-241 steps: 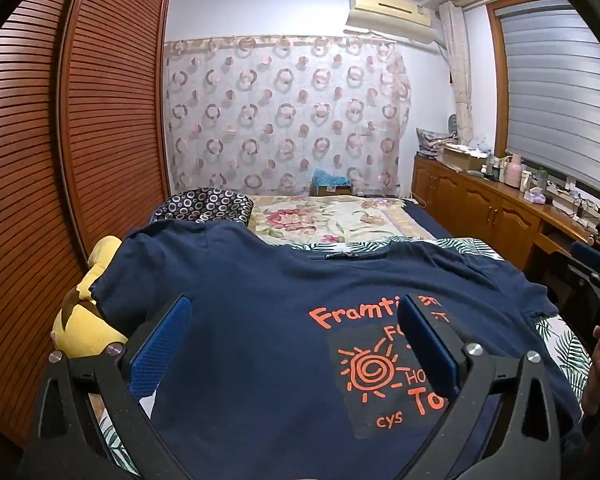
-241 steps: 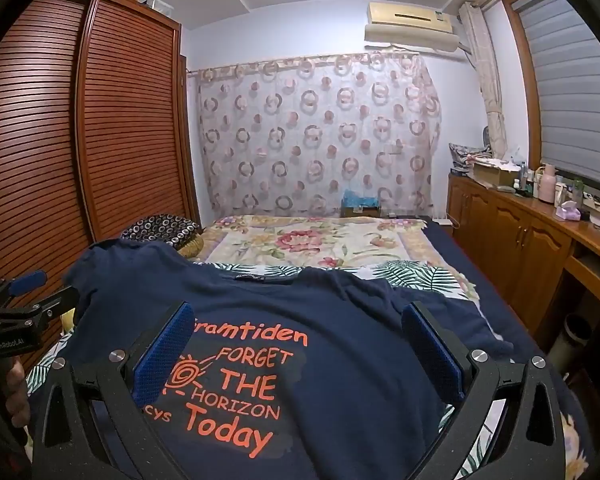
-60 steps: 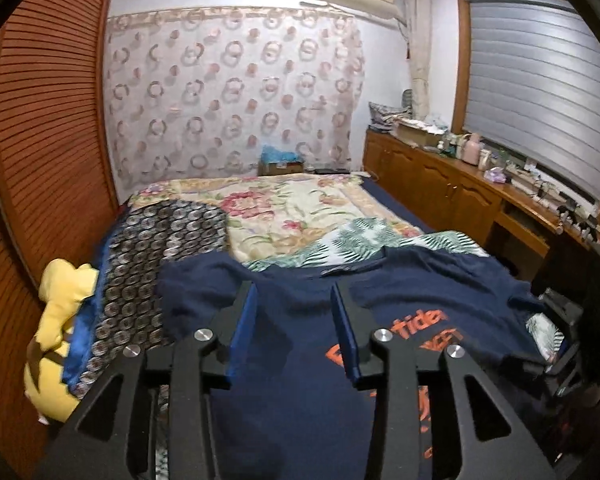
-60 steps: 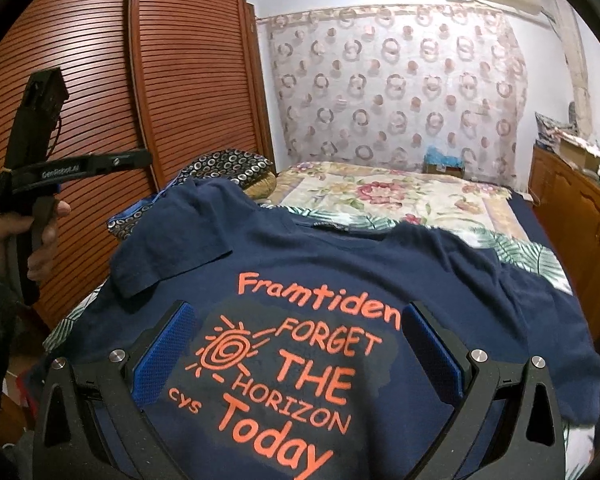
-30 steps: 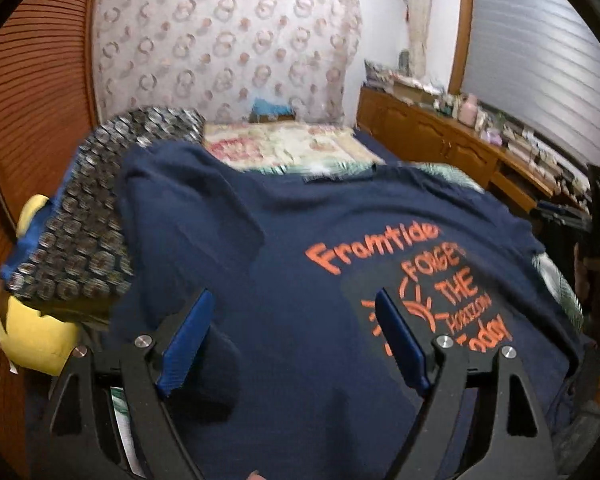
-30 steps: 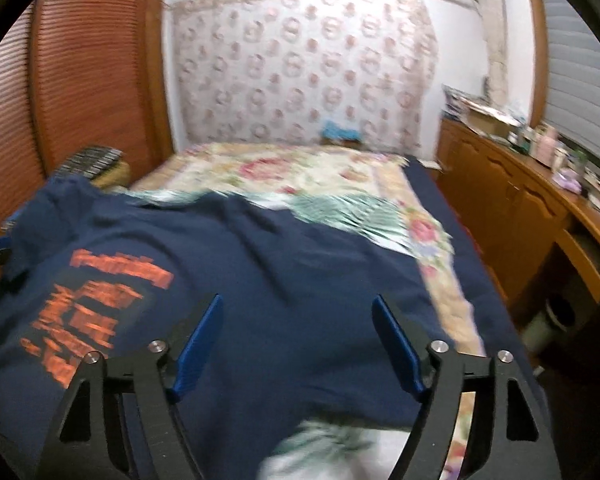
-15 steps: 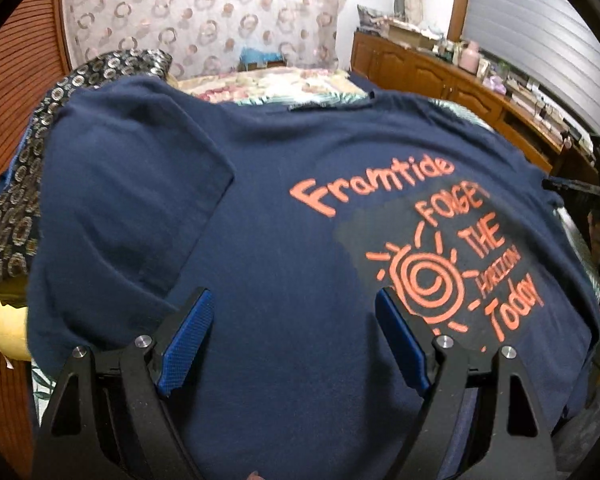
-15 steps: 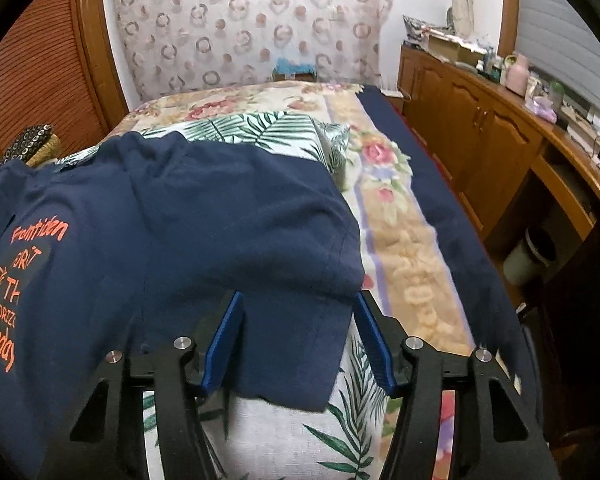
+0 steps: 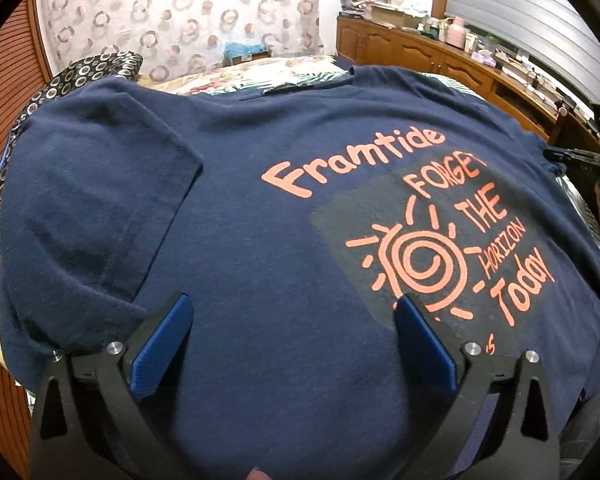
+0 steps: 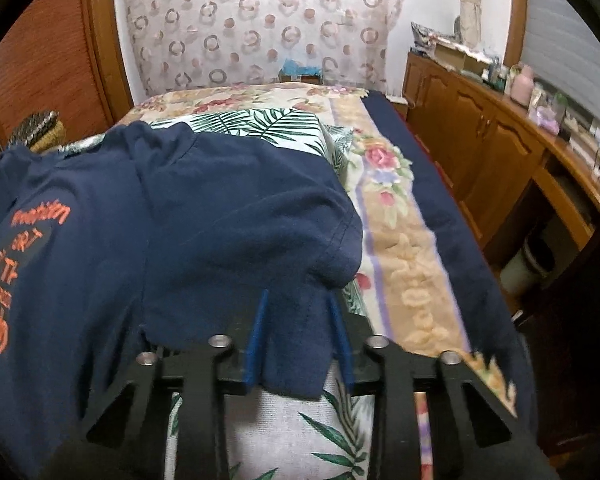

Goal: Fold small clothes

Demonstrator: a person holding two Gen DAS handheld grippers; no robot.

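A navy T-shirt (image 9: 260, 240) with orange print lies front up, spread across the bed. My left gripper (image 9: 292, 304) hovers just above its lower chest, beside the left sleeve (image 9: 92, 184). Its jaws are opening, stand wide, and hold nothing. In the right wrist view the shirt's right sleeve (image 10: 240, 208) drapes toward the bed's edge. My right gripper (image 10: 298, 320) is closing, and its blue pads pinch the sleeve's hem, which bunches between them. That gripper also shows as a dark shape at the left wrist view's right edge.
The shirt rests on a palm-leaf sheet (image 10: 260, 120) over a floral bedspread (image 10: 400, 248). A dark ring-patterned pillow (image 9: 80, 76) lies at the shirt's left. Wooden cabinets (image 10: 480, 140) with clutter on top line the right wall. A slatted wardrobe (image 10: 40, 60) stands left.
The left gripper sank toward the shirt and its jaws spread wider. The right gripper swung over to the right sleeve and its jaws closed on the hem.
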